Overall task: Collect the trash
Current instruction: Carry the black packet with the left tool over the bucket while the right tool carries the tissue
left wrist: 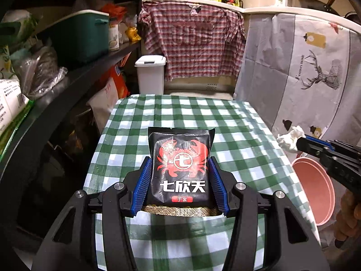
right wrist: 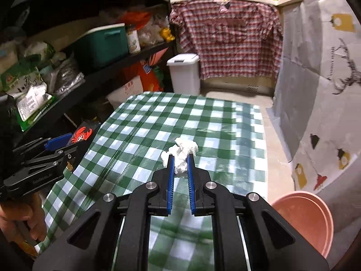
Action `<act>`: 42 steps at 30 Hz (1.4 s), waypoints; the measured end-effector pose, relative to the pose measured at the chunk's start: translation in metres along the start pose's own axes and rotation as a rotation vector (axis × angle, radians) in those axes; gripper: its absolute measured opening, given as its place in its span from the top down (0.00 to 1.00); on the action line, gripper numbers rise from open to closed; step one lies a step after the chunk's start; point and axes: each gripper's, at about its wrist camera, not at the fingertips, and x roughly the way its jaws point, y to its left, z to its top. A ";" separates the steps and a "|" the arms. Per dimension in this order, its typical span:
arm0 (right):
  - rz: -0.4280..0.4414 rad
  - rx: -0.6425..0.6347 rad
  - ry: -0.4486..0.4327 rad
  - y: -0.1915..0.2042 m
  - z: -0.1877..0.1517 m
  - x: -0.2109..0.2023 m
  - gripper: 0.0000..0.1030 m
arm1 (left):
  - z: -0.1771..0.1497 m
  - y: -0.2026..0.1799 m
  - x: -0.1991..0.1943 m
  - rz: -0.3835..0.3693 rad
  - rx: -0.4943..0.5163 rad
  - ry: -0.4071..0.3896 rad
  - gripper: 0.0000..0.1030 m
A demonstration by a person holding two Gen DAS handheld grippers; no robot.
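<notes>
1. Currently, my left claw (left wrist: 180,176) pinches a black crab-print packet (left wrist: 181,164) above the checked table (left wrist: 237,122).
2. My right claw (right wrist: 180,164) pinches a crumpled tissue (right wrist: 181,152), also off the table.
3. Step: both pieces collected. Next, I judge, carry them to the pink bin (right wrist: 304,219) beside the table and let go.

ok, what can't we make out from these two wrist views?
- White lidded bin: contents hidden by its shut lid, both views.
- Pink basin: cut off by the fisheye edge; its inside is not shown.
- Black crab packet: lower edge hidden behind the left tool.
- Crumpled tissue: part hidden between the right tool's fingers.
</notes>
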 end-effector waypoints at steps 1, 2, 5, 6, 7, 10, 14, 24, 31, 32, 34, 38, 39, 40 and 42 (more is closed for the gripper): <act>-0.006 0.002 -0.008 -0.002 0.000 -0.007 0.89 | 0.000 -0.003 -0.004 -0.007 0.002 -0.005 0.51; -0.013 0.001 -0.015 -0.003 0.000 -0.015 0.89 | 0.000 -0.007 -0.009 -0.014 0.007 -0.010 0.51; -0.041 0.012 -0.033 -0.014 0.000 -0.042 0.89 | 0.001 -0.018 -0.019 -0.040 0.022 -0.026 0.51; -0.048 0.020 -0.034 -0.019 0.000 -0.049 0.89 | 0.002 -0.021 -0.021 -0.047 0.028 -0.030 0.51; -0.055 0.024 -0.037 -0.023 0.000 -0.057 0.88 | 0.002 -0.025 -0.023 -0.055 0.035 -0.035 0.51; -0.069 0.028 -0.057 -0.037 0.001 -0.086 0.88 | 0.002 -0.035 -0.028 -0.079 0.055 -0.040 0.51; -0.121 -0.005 -0.090 -0.055 -0.002 -0.118 0.88 | 0.002 -0.047 -0.030 -0.100 0.066 -0.040 0.51; -0.195 0.054 -0.094 -0.096 -0.032 -0.123 0.88 | 0.005 -0.084 -0.028 -0.148 0.089 -0.046 0.51; -0.201 0.093 -0.050 -0.112 -0.046 -0.114 0.88 | 0.004 -0.113 -0.026 -0.184 0.126 -0.049 0.51; -0.199 0.096 -0.044 -0.114 -0.048 -0.113 0.88 | 0.004 -0.116 -0.025 -0.187 0.129 -0.048 0.51; -0.198 0.098 -0.042 -0.117 -0.050 -0.113 0.88 | 0.004 -0.123 -0.023 -0.196 0.135 -0.046 0.51; -0.199 0.122 -0.047 -0.126 -0.052 -0.115 0.88 | 0.004 -0.137 -0.019 -0.213 0.142 -0.041 0.51; -0.199 0.131 -0.047 -0.129 -0.053 -0.116 0.88 | 0.004 -0.141 -0.018 -0.218 0.145 -0.040 0.51; -0.201 0.139 -0.048 -0.132 -0.053 -0.117 0.88 | 0.004 -0.144 -0.017 -0.223 0.147 -0.039 0.51; -0.209 0.150 -0.049 -0.138 -0.054 -0.117 0.88 | 0.003 -0.151 -0.015 -0.230 0.153 -0.036 0.51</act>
